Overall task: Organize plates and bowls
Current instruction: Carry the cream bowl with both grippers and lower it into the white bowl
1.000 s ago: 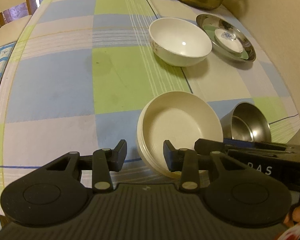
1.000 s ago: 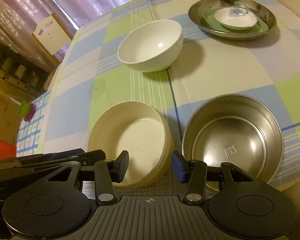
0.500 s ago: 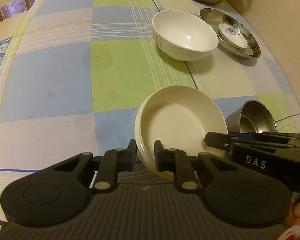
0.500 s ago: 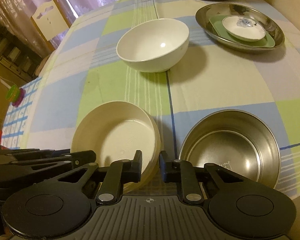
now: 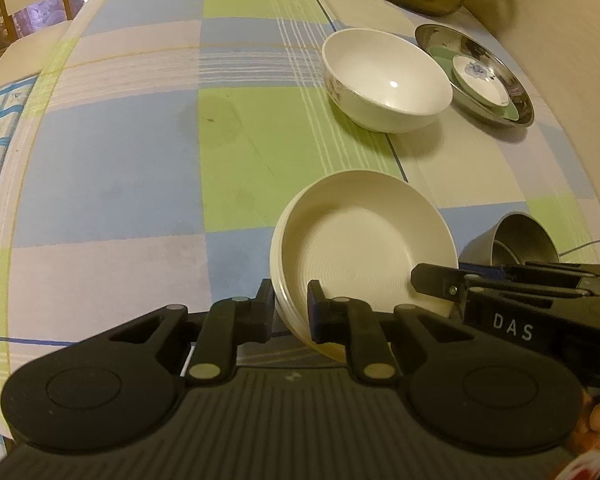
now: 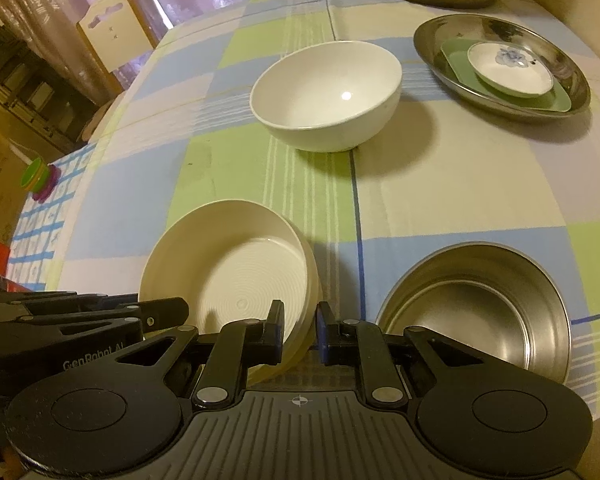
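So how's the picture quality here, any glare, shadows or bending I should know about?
Left wrist view: warm dim light, table edges bowed by the fisheye, a small glare spot in the white bowl. Right wrist view: same yellowish cast, the bowl's dark shadow falls to its right, reflections in the steel bowl, dark corners.

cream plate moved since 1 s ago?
Yes. The cream plate, flat earlier, now tilts, its near edge raised off the tablecloth between both grippers' jaws.

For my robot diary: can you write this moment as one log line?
left gripper: shut on cream plate rim | right gripper: shut on opposite rim | steel bowl: beside, untouched
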A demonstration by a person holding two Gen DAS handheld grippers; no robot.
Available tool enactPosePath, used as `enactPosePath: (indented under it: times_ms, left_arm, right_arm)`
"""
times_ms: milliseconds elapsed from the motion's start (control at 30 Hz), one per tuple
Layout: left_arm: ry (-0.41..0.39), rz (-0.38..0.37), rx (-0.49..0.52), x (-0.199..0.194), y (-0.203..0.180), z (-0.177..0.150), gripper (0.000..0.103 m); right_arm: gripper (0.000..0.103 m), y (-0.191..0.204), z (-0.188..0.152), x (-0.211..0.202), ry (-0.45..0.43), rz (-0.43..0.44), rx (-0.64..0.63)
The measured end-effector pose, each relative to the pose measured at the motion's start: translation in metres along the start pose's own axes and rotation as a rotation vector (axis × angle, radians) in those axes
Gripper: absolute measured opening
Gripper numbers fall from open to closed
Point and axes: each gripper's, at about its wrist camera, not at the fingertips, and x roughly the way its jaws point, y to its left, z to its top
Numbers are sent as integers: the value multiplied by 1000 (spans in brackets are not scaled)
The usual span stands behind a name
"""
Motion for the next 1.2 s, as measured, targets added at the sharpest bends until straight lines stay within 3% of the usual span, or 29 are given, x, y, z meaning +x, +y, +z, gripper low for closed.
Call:
enactPosePath:
  times_ms: [600,1200]
  left_arm:
    - [-57,-2,0,-20,-15,23,14]
    - [-183,-41,13,-33,-46,94,14]
  right_arm:
    - [17,-8,23,-22,-38,22,-13]
    - [17,-25,90,-57,-156,15,-37]
